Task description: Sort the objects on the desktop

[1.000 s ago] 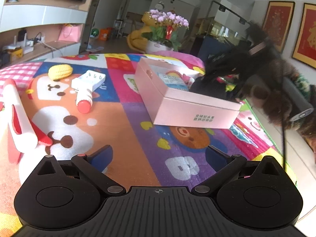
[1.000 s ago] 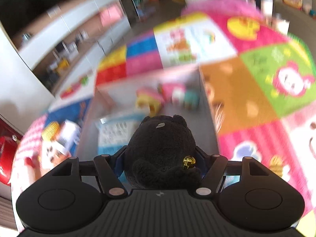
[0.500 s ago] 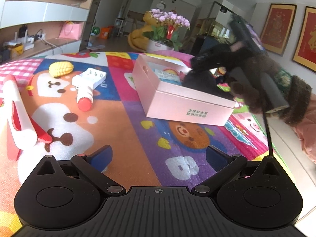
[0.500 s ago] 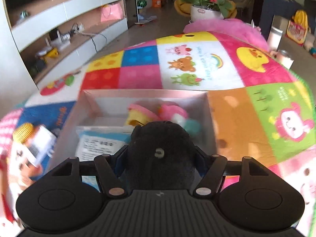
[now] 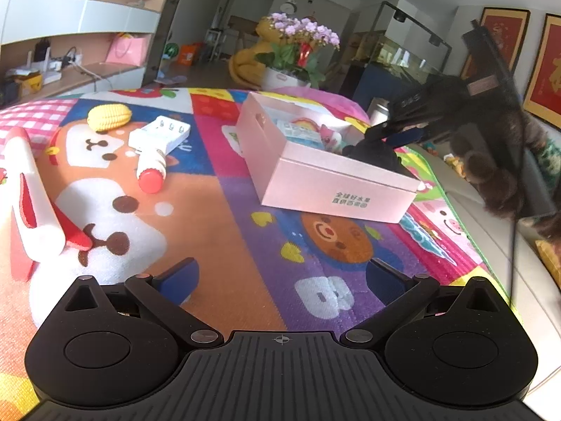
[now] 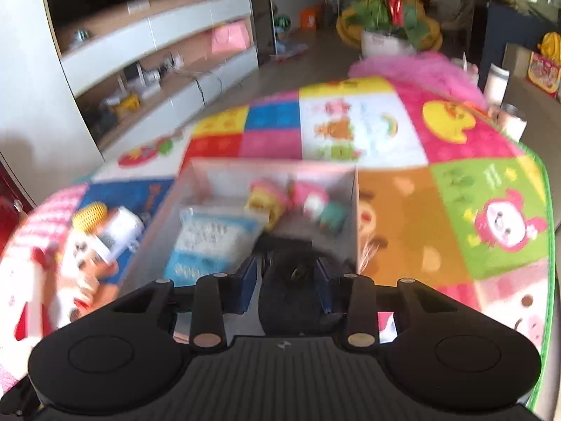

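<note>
An open pink box (image 5: 315, 175) sits on the colourful play mat; in the right wrist view (image 6: 217, 179) it holds a blue-white packet (image 6: 210, 242) and small pink and yellow toys (image 6: 298, 200). My right gripper (image 6: 285, 280) hangs over the box's near end with a black plush toy (image 6: 291, 294) between its fingers; the toy also shows at the box's right end in the left wrist view (image 5: 373, 152). My left gripper (image 5: 280, 277) is open and empty, low over the mat. A toy corn (image 5: 109, 116), a white battery charger (image 5: 161, 135) and a white bottle with a red cap (image 5: 150, 172) lie left of the box.
A white and red foam plane (image 5: 31, 203) lies at the mat's left edge. The mat's green border (image 6: 547, 210) marks the right edge. A potted flowering plant (image 5: 298, 45) and wall shelves (image 5: 70, 35) stand beyond the mat.
My right gripper has lowered the black plush toy into the near end of the pink box and its fingers have narrowed around it. The left gripper has stayed put.
</note>
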`<state>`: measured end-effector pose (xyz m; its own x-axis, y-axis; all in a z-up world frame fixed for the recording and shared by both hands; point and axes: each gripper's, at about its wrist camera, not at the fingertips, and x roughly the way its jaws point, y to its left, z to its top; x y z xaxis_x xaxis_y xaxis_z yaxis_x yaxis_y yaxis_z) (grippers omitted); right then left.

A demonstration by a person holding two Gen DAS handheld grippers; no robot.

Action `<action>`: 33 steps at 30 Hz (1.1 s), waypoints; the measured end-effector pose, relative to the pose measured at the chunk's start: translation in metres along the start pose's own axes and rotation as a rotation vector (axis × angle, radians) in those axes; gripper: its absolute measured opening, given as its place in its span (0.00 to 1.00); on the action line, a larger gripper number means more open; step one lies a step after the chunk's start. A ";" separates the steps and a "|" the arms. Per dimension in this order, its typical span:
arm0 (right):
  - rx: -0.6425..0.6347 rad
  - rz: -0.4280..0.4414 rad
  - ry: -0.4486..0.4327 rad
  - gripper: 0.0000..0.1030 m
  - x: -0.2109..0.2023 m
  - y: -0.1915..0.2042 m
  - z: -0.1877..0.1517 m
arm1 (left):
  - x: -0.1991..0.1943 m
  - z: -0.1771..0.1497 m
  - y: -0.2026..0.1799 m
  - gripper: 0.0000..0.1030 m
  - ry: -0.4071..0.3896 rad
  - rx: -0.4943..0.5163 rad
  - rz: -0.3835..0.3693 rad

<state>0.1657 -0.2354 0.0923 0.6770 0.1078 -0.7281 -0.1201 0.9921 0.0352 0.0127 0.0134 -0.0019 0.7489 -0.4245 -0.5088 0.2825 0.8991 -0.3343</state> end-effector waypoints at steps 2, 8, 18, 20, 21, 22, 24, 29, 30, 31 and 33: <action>0.005 -0.004 -0.011 0.36 0.002 0.004 -0.001 | 0.000 0.000 0.000 1.00 0.002 -0.003 0.000; 0.113 0.074 -0.090 0.36 -0.029 -0.012 0.009 | 0.000 0.000 0.002 1.00 0.004 -0.017 0.002; -0.120 0.115 -0.208 0.53 -0.061 0.064 -0.032 | -0.025 0.004 0.008 1.00 -0.021 0.031 0.089; -0.193 0.158 -0.210 0.52 -0.057 0.090 -0.040 | -0.041 0.006 0.014 1.00 -0.032 0.040 0.129; -0.226 0.184 -0.204 0.47 -0.053 0.104 -0.043 | -0.050 0.006 0.019 1.00 -0.041 0.039 0.155; -0.251 0.213 -0.192 0.44 -0.049 0.117 -0.046 | -0.057 0.006 0.024 1.00 -0.051 0.037 0.181; -0.272 0.265 -0.160 0.44 -0.037 0.141 -0.050 | -0.071 0.005 0.035 1.00 -0.071 0.033 0.247; -0.289 0.336 -0.061 0.44 0.004 0.195 -0.061 | -0.094 0.007 0.064 1.00 -0.106 -0.038 0.354; -0.290 0.327 -0.042 0.44 0.014 0.203 -0.063 | -0.097 0.007 0.068 1.00 -0.112 -0.053 0.364; -0.291 0.313 -0.030 0.44 0.023 0.207 -0.065 | -0.100 0.007 0.071 1.00 -0.117 -0.060 0.370; -0.300 0.286 -0.008 0.44 0.036 0.216 -0.068 | -0.103 0.006 0.074 1.00 -0.121 -0.066 0.375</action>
<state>0.1149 -0.0218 0.0272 0.5915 0.3779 -0.7123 -0.5093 0.8599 0.0333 -0.0394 0.1245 0.0305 0.8589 -0.0493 -0.5097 -0.0600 0.9788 -0.1958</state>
